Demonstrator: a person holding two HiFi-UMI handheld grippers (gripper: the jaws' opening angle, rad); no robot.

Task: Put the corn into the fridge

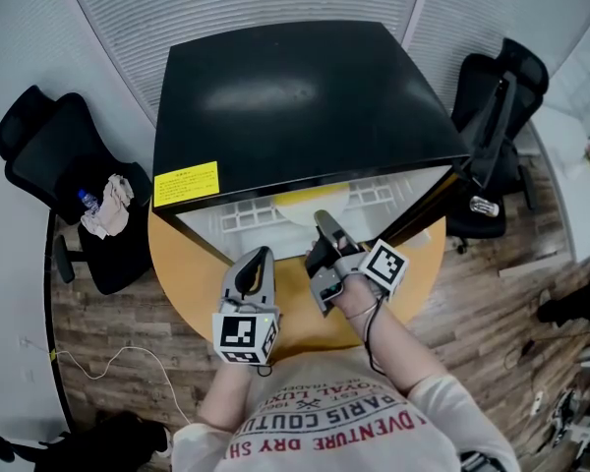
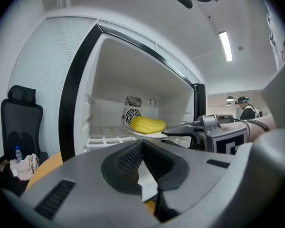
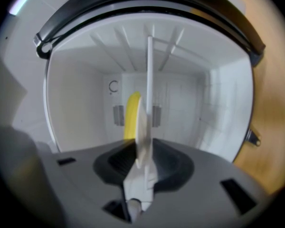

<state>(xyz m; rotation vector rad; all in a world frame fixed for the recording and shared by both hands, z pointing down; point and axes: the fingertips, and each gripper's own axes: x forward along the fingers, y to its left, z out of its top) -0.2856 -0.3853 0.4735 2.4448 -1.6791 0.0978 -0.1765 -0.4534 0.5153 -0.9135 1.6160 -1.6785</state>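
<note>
A yellow corn cob (image 2: pixel 147 124) lies on a white plate (image 2: pixel 152 133) on the wire shelf inside the open black mini fridge (image 1: pixel 295 87). In the head view only a yellow patch of the corn (image 1: pixel 310 201) shows under the fridge's top. My right gripper (image 1: pixel 324 226) reaches into the fridge mouth, rolled onto its side. In the right gripper view the plate's rim (image 3: pixel 143 127) stands edge-on between its spread jaws (image 3: pixel 143 160), and the pads do not press on it. The corn (image 3: pixel 132 115) is just behind. My left gripper (image 1: pixel 261 256) waits in front of the fridge, tips together and empty (image 2: pixel 142 144).
The fridge stands on a round wooden table (image 1: pixel 187 273), its door (image 1: pixel 499 126) swung open to the right. A black chair (image 1: pixel 59 165) with a cloth and a water bottle is at the left, another chair at the right. A person (image 2: pixel 247 109) stands far off.
</note>
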